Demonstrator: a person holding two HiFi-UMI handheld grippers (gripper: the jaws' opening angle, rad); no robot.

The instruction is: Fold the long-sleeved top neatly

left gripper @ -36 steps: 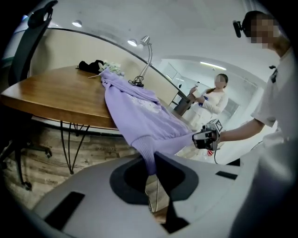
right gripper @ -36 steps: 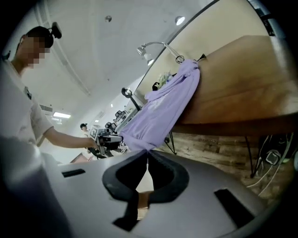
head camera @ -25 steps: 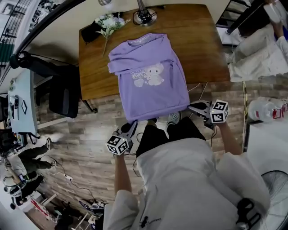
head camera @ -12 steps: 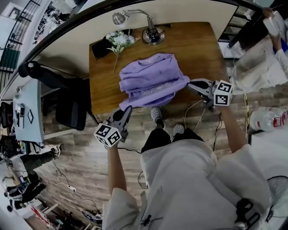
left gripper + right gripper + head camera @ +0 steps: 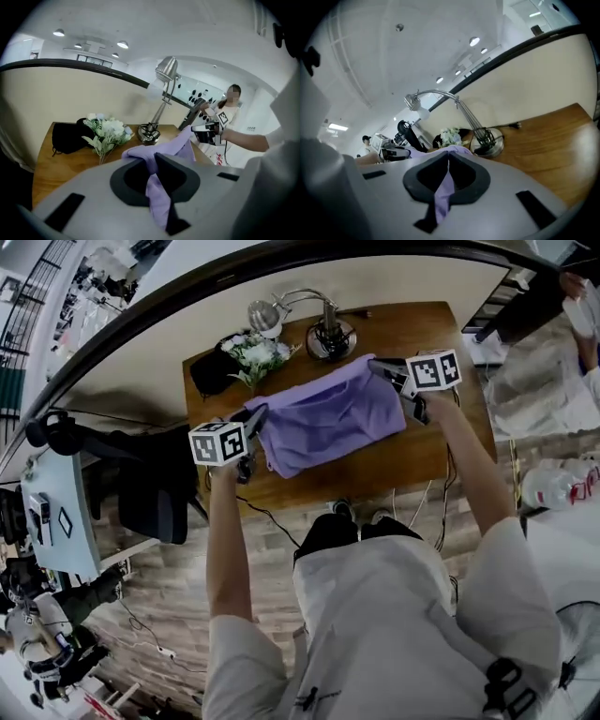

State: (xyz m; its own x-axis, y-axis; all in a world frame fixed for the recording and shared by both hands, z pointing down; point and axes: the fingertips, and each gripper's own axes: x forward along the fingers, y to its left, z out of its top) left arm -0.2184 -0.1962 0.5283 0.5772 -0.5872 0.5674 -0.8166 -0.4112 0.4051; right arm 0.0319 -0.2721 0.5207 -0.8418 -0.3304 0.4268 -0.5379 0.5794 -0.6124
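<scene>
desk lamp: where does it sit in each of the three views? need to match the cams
Head view: desk lamp at top centre, just beyond the purple top.
Left gripper view: desk lamp in the centre, rising above the cloth.
Right gripper view: desk lamp base right of centre, arm arching left.
Shared landmark: the flowers, just left of the lamp base in all three.

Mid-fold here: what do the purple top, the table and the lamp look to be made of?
Purple top: soft matte knit fabric, likely cotton; it sags and creases where lifted.
Table: wood or wood veneer, smooth with a slight sheen; grain streaks show.
Lamp: metal, polished; bright highlights on head and base.
</scene>
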